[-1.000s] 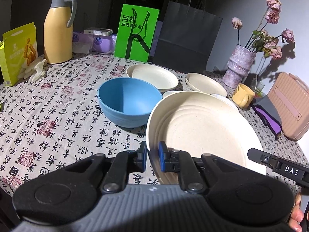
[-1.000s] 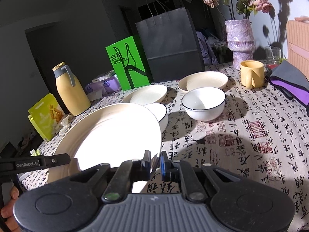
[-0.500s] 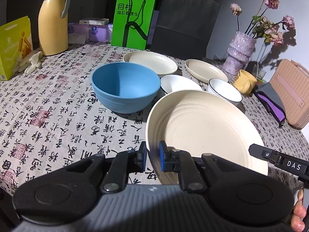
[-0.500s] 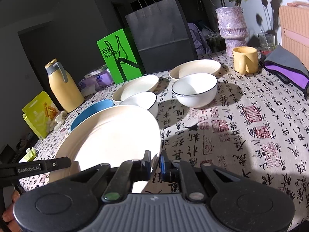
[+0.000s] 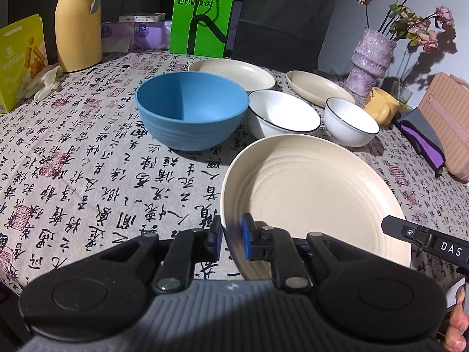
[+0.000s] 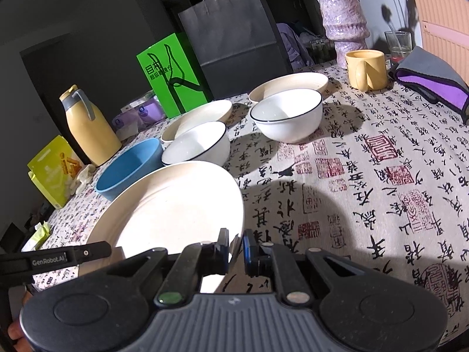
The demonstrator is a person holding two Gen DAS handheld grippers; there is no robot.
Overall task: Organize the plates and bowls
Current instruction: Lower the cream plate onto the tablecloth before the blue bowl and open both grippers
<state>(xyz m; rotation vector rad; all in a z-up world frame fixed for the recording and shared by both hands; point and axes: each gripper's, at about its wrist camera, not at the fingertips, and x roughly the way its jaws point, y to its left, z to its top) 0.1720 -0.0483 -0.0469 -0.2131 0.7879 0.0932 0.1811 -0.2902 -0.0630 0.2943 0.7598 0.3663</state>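
One large cream plate (image 5: 316, 193), ridged in rings, held tilted above the counter (image 5: 88, 176) at the lower centre of both views, its near rim caught from two sides. In the left wrist view, left tool (image 5: 230, 236) at bottom centre, blue pads pressed together on the plate's left rim; in the right wrist view, right tool (image 6: 234, 249) at bottom centre, pads pinched on the plate's right rim (image 6: 176, 211). Each tool's black finger visible in the other's view at the plate's far edge, one marked "DAS" at lower right, the other "GenRobot.AI" at lower left.

Beyond the held plate, toward mid frame: one blue bowl (image 5: 192, 110), two white bowls with dark rims (image 5: 283, 114) (image 5: 350, 124) side by side to its right, and behind them two more cream plates (image 5: 231, 73) (image 5: 319, 88) lying flat. Plates in all: three; bowls in all: three.

Farther out: one yellow mug (image 5: 381, 107) at right, one purple-glazed vase (image 5: 370, 57) with dried pink flowers at upper right, one pink ribbed case (image 5: 445, 123) at the right edge with a grey and purple cloth (image 5: 422, 136) beside it. Along the top: one yellow thermos jug (image 5: 79, 20), one green bag (image 5: 203, 14) printed with Chinese characters, one dark paper bag (image 5: 284, 17). At upper left, one yellow-green packet (image 5: 22, 58) and white gloves (image 5: 45, 82). Counter cloth covered in black calligraphy and red seal stamps.
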